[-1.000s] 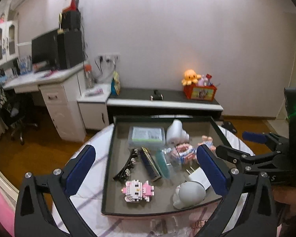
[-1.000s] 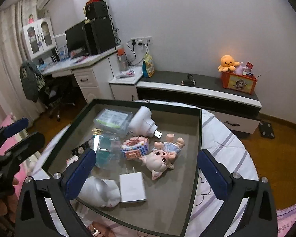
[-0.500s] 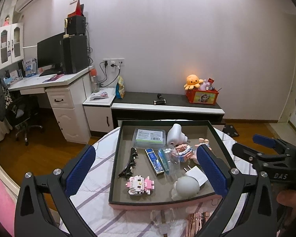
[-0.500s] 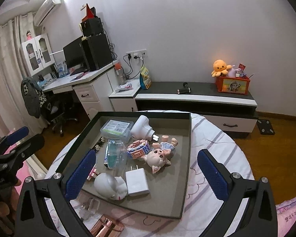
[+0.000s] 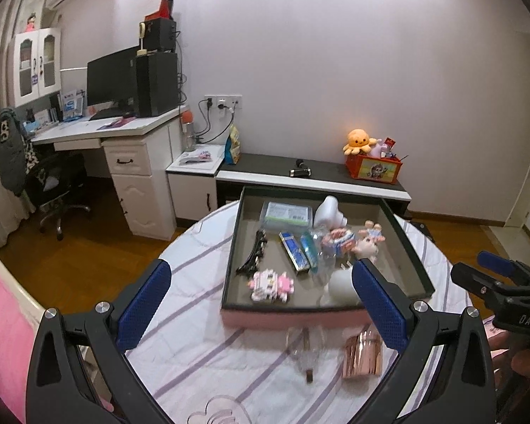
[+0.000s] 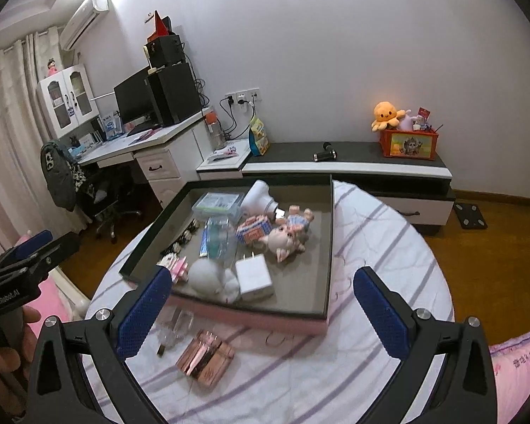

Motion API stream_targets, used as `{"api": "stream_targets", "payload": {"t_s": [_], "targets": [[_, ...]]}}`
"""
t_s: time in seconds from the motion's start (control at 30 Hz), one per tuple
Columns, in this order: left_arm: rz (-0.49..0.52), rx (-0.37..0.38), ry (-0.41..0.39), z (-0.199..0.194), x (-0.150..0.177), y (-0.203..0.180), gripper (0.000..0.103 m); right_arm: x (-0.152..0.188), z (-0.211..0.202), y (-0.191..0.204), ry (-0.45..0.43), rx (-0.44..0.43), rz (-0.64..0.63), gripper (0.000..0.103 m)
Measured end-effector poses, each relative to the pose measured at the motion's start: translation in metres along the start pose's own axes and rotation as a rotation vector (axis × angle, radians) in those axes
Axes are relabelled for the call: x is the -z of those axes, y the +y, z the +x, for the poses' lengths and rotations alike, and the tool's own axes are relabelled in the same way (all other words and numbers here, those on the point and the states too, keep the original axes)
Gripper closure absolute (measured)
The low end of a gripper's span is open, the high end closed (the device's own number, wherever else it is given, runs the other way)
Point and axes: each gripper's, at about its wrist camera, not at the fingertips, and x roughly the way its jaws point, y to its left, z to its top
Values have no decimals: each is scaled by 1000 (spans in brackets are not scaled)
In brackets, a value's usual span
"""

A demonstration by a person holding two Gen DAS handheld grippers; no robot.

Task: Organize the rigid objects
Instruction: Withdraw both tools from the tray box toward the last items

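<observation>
Round table (image 5: 201, 321) w/ striped cloth: dark tray (image 5: 231, 268), clear bottle (image 5: 305, 351) & rose-gold case (image 6: 205, 358) just in front.

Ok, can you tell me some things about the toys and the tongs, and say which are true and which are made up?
1. The piggy doll lies inside the tray. True.
2. The shiny rose-gold box is inside the tray. False: it sits on the striped cloth, in front of the tray.
3. The right tongs are squeezing the white charger. False: they are open and hold nothing.
4. The left tongs are open and empty. True.
5. The pink block toy is near the tray's front edge. True.
</observation>
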Motion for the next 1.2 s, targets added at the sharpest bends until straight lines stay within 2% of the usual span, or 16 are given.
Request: {"api": "stream_targets", "payload": {"t_s": [0.17, 0.37, 0.47, 0.77, 1.2], "targets": [[-20, -16, 7, -14, 22, 5, 0, 14, -15, 6, -21, 7, 11, 0], [-40, -33, -35, -42, 44, 5, 0, 26, -44, 23, -88, 32, -23, 0], [-24, -46, -28, -45, 53, 3, 0, 34, -49, 28, -82, 36, -40, 0], [5, -48, 65, -15, 80, -3, 0, 65, -13, 32, 58, 22, -39, 0], [50, -64, 168, 48, 92, -6, 1, 77, 58, 32, 205, -12, 11, 0]]}}
